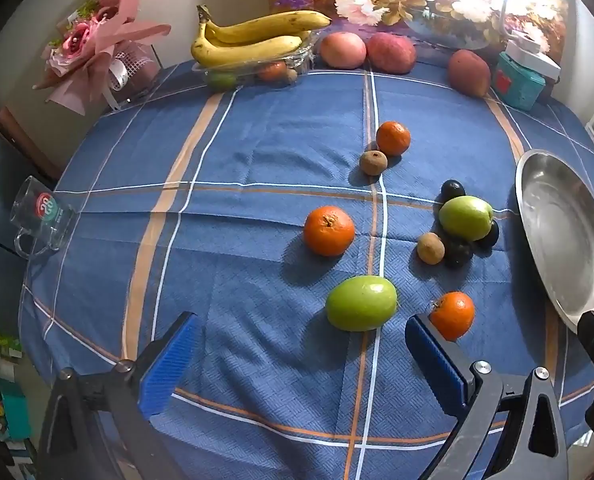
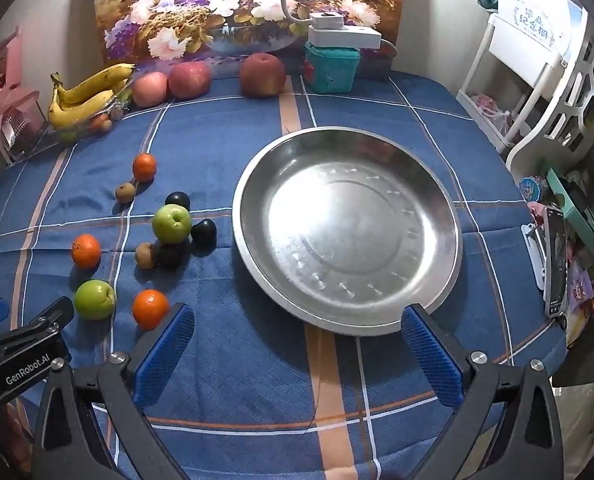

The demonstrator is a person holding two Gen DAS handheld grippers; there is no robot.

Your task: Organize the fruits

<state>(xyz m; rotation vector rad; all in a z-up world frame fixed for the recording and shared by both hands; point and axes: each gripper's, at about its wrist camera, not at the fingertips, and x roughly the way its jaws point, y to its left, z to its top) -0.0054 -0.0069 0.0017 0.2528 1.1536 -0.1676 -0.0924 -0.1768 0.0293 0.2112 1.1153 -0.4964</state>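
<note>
Loose fruit lies on the blue checked tablecloth point(image 1: 257, 140): a near green apple point(image 1: 361, 303), a near orange point(image 1: 453, 315), a middle orange point(image 1: 328, 231), a far orange point(image 1: 393, 138), a second green apple point(image 1: 465, 217) among dark plums point(image 1: 452, 190), and small brown fruits point(image 1: 430, 248). An empty steel plate point(image 2: 345, 232) sits to their right. My left gripper point(image 1: 301, 344) hangs open just short of the near green apple, nothing between its blue pads. My right gripper point(image 2: 299, 338) is open above the plate's near rim, empty.
Along the back stand bananas point(image 1: 253, 38) on a clear tray, three red apples point(image 2: 262, 75), a teal box point(image 2: 331, 68) and a flower painting. A glass mug point(image 1: 43, 216) lies at the left edge, a pink bouquet point(image 1: 93, 44) beyond. White shelving point(image 2: 557, 92) stands right.
</note>
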